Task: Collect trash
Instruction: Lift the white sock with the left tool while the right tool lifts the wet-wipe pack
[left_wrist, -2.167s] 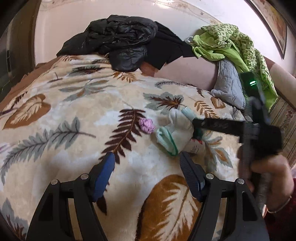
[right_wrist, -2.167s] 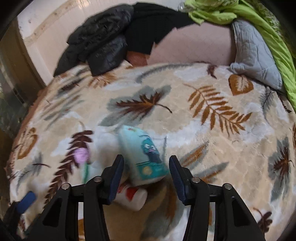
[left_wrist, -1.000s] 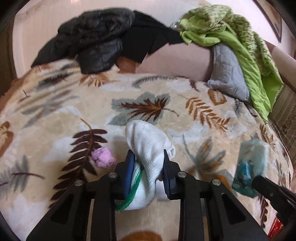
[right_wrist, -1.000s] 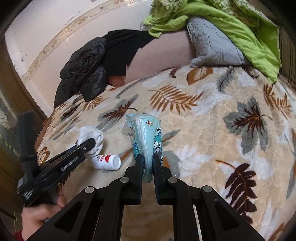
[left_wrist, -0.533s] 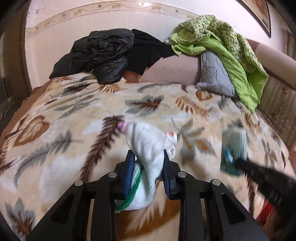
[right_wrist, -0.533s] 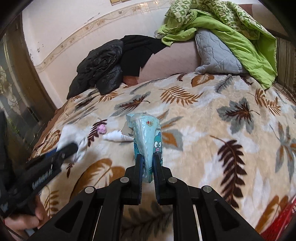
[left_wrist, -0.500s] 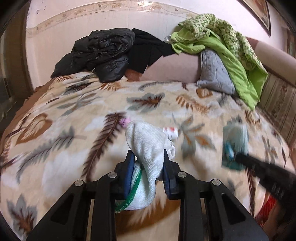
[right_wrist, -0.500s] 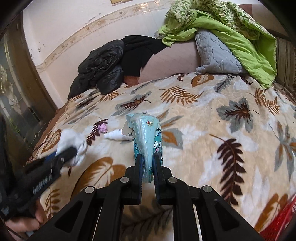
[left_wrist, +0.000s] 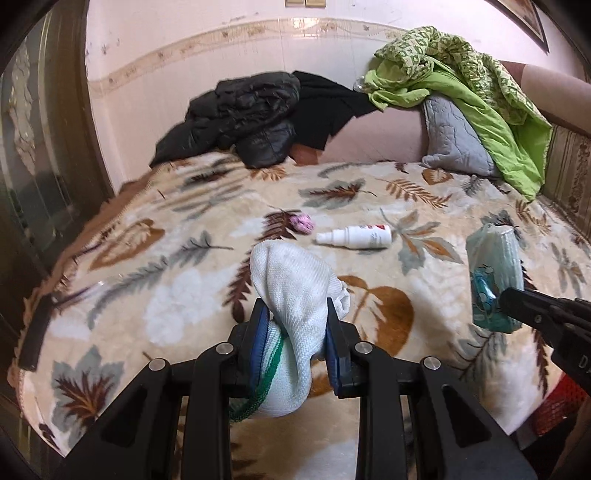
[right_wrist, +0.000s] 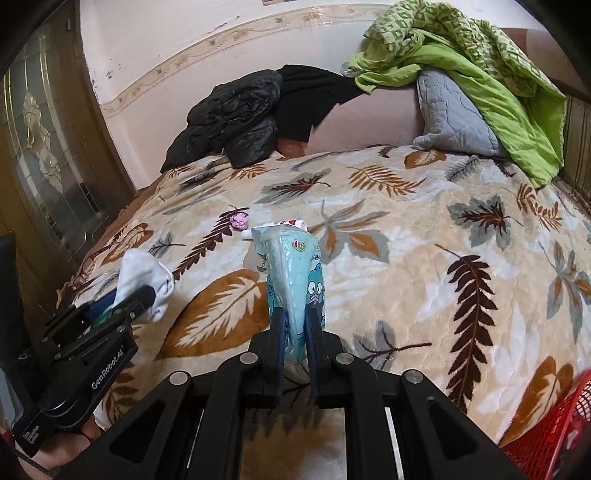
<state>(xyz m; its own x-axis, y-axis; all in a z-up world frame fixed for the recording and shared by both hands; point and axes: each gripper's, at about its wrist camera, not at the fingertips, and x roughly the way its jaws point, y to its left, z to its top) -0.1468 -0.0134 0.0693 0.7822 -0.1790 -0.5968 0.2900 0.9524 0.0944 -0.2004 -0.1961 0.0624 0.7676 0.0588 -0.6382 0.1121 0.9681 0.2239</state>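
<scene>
My left gripper (left_wrist: 295, 317) is shut on a white sock with a green cuff (left_wrist: 291, 284), held above the leaf-patterned blanket (left_wrist: 177, 295). The sock (right_wrist: 147, 273) also shows at the left of the right wrist view, in the left gripper (right_wrist: 129, 295). My right gripper (right_wrist: 294, 321) is shut on a light blue tissue pack with a cartoon face (right_wrist: 291, 269); that pack (left_wrist: 493, 273) appears at the right of the left wrist view. On the blanket lie a white spray bottle (left_wrist: 356, 236) and a crumpled pink wad (left_wrist: 303, 223).
Black jackets (left_wrist: 243, 114), a green blanket (left_wrist: 461, 85) and a grey pillow (left_wrist: 454, 144) are piled at the bed's far end. A red mesh basket (right_wrist: 550, 432) shows at the lower right, below the bed's edge. A glass-panelled door (right_wrist: 44, 155) stands at the left.
Both grippers have drawn back from the middle of the bed toward its near edge, each still holding its item. The bottle and pink wad now lie farther off, and the red basket has come into view.
</scene>
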